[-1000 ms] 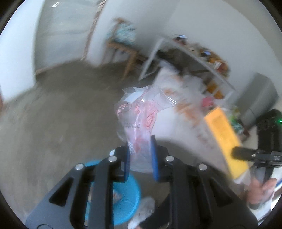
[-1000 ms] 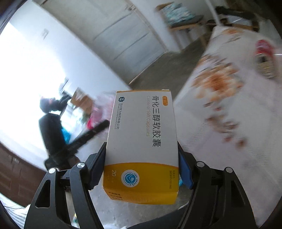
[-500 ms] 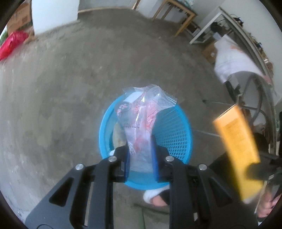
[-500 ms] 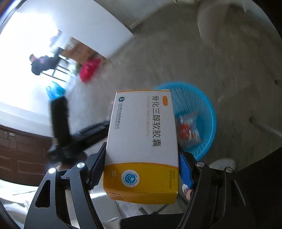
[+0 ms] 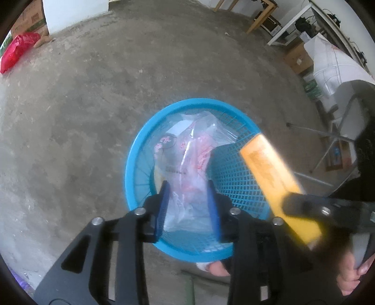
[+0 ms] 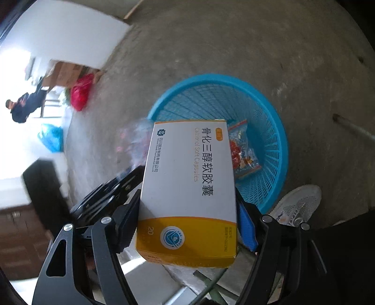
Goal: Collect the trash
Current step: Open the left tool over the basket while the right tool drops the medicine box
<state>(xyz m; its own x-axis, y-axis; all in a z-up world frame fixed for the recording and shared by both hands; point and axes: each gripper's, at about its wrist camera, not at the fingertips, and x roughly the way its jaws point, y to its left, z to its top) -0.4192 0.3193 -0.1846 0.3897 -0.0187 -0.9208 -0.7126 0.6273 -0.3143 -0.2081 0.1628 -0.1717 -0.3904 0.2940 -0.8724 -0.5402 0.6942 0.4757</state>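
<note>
A blue mesh waste basket stands on the concrete floor; it also shows in the right wrist view. My left gripper is over it with its jaws now spread, and a clear plastic bag with red print lies between the pads and down into the basket. My right gripper is shut on a white and yellow medicine box, seen edge-on in the left wrist view, above the basket's near side. A small snack packet lies inside the basket.
My white shoe stands beside the basket. A red bag and cardboard boxes lie far left by the wall. Tables and a chair stand at the right. A person stands far off.
Both grippers swung down from the table to over the blue basket. The left jaws have spread wider around the plastic bag. The right gripper keeps the box and has come closer to the basket.
</note>
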